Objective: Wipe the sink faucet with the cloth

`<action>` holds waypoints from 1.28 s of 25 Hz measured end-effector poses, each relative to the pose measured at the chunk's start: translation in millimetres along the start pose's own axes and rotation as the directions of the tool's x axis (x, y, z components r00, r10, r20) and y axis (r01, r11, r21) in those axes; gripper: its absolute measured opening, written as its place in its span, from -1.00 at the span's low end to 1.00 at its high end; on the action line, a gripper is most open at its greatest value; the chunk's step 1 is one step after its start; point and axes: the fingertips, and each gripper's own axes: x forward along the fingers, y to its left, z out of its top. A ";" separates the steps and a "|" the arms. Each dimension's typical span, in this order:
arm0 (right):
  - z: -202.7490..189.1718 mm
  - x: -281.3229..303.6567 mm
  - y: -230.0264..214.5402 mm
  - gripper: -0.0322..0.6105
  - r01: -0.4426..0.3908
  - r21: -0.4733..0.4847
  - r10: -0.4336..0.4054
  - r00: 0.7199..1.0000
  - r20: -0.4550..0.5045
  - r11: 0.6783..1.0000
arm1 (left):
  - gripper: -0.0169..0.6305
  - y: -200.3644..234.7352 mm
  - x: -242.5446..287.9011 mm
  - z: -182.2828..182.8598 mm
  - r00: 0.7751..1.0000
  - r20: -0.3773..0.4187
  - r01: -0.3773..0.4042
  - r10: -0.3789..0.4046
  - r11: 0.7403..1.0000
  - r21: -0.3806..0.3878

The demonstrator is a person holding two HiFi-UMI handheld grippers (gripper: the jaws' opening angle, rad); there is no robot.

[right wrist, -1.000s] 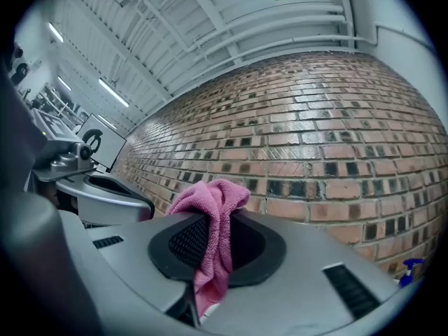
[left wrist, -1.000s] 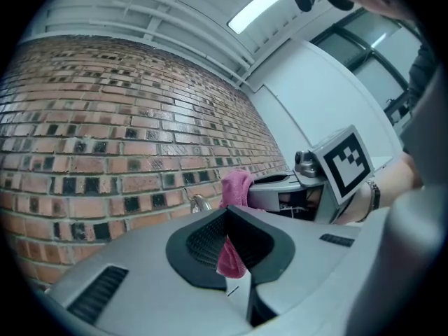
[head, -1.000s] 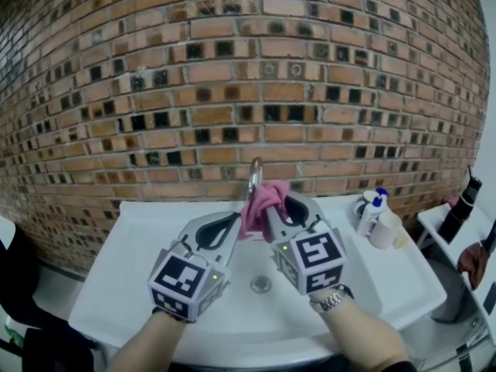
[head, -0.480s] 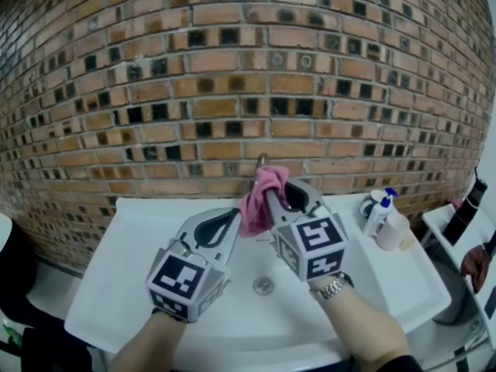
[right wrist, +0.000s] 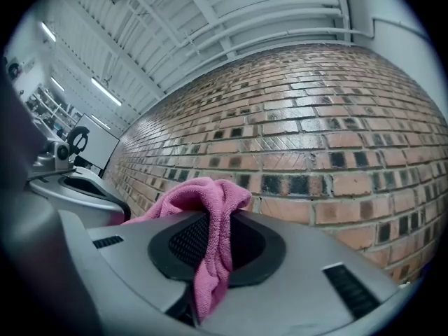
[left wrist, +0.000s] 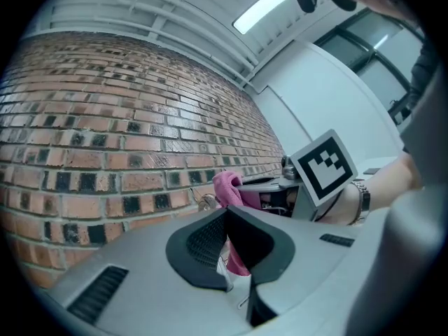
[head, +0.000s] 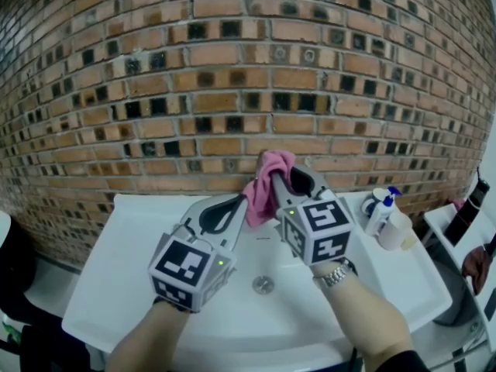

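A pink cloth (head: 270, 178) hangs bunched over the top of the sink faucet, close to the brick wall. My right gripper (head: 284, 180) is shut on the cloth (right wrist: 204, 203), which drapes down between its jaws. The faucet is almost wholly hidden in the head view. In the left gripper view a chrome bit of the faucet (left wrist: 205, 201) shows beside the cloth (left wrist: 227, 187). My left gripper (head: 236, 205) sits just left of and below the cloth, shut, and I see nothing held in it (left wrist: 228, 222).
The white sink (head: 132, 270) lies below both grippers, with its drain (head: 263, 285) in the middle. A pump bottle (head: 380, 208) and a white container (head: 395, 232) stand on the sink's right rim. A dark bottle (head: 467, 208) stands further right.
Both grippers have moved up and towards the wall. The cloth has risen along the faucet and now covers its top, which showed above the cloth before.
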 end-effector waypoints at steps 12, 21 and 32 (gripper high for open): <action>-7.7 31.7 -28.8 -0.72 0.030 -0.026 -0.030 0.999 -0.034 0.999 | -0.93 7.5 6.6 -19.6 1.000 -0.009 -0.017 0.017 1.000 -0.002; -17.0 47.6 -42.0 -0.73 0.041 -0.028 -0.042 0.998 -0.056 0.999 | -0.93 10.4 7.4 -28.3 1.000 -0.024 -0.013 0.013 1.000 0.024; -33.1 62.8 -53.8 -0.73 0.058 -0.049 -0.063 0.993 -0.104 0.997 | -0.93 14.5 5.8 -33.3 0.999 -0.039 -0.020 0.021 0.999 0.029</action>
